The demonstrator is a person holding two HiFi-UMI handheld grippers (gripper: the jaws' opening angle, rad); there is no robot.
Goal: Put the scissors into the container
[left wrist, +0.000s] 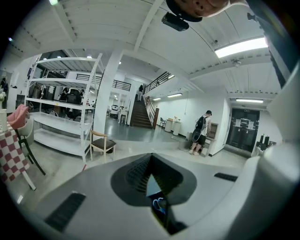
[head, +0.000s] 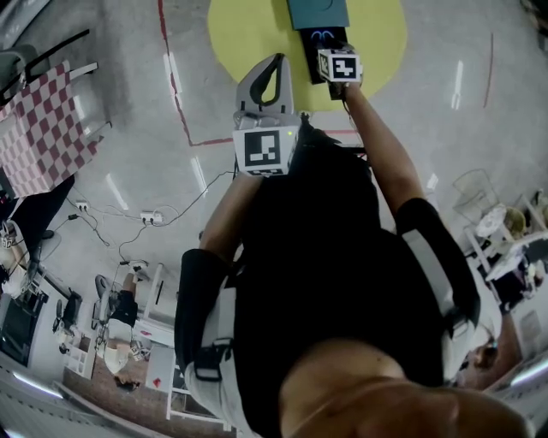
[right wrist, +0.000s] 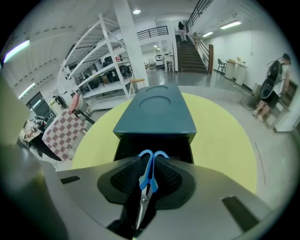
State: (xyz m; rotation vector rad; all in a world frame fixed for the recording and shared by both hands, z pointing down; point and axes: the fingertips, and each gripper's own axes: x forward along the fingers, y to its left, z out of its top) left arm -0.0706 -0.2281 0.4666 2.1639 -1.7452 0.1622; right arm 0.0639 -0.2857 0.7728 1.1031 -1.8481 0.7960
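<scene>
A pair of scissors with blue handles (right wrist: 149, 169) is pinched in my right gripper (right wrist: 151, 174), handles pointing forward and blades (right wrist: 142, 204) running back between the jaws. Just ahead stands the dark teal container (right wrist: 156, 109) with its black drawer opening (right wrist: 154, 142) facing the scissors. In the head view the right gripper (head: 330, 40) holds the blue handles (head: 324, 36) at the container (head: 318, 12). My left gripper (head: 271, 67) hangs lower and to the left, shut and holding nothing. Through the narrow slit of the left gripper (left wrist: 153, 187) the scissors' handles (left wrist: 160, 205) show.
The container sits on a round yellow table (right wrist: 225, 136). A checkered table (head: 38, 128) stands at the left, cables (head: 128, 218) lie on the floor, white shelving (left wrist: 70, 108) rises at the left, and a person (left wrist: 201, 133) stands far off by the wall.
</scene>
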